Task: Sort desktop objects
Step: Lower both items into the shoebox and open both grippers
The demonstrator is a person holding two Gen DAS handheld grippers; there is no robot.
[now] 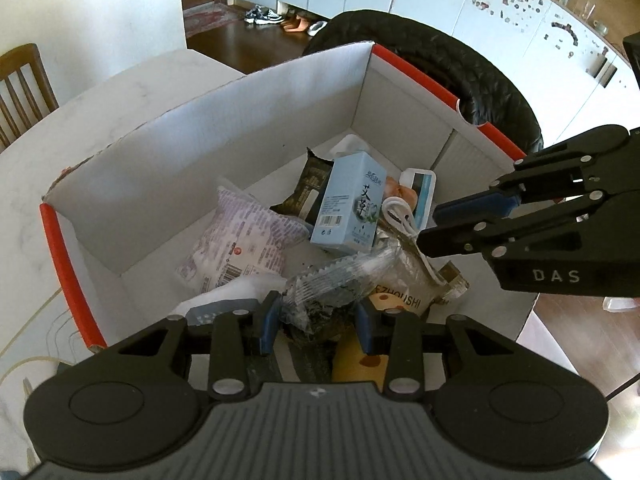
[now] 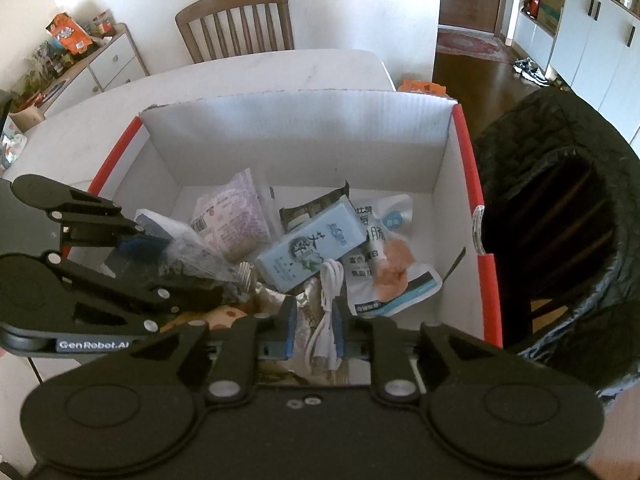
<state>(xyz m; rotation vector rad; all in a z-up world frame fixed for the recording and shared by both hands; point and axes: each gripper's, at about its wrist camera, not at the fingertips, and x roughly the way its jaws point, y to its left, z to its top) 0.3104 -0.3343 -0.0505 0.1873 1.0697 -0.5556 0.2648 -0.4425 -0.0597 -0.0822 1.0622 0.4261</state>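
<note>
A white cardboard box with red edges [image 1: 240,128] [image 2: 304,136] stands on the table and holds several items. Among them are a light blue carton [image 1: 348,204] [image 2: 308,252], a purple-printed packet [image 1: 236,236] [image 2: 236,216] and a white pouch [image 2: 392,276]. My left gripper [image 1: 316,328] [image 2: 180,268] is inside the box's near side, shut on a clear crinkled wrapper [image 1: 336,280] [image 2: 200,256]. My right gripper [image 2: 314,332] [image 1: 430,228] reaches in beside it with its jaws slightly apart. A coiled white cable [image 2: 326,304] [image 1: 396,216] lies loose between its fingers.
A black quilted jacket hangs over a chair [image 1: 460,72] [image 2: 560,220] right beside the box. A wooden chair [image 2: 236,20] [image 1: 24,84] stands at the white table [image 1: 132,92]. Sideboards with clutter [image 2: 80,56] and wood floor lie further off.
</note>
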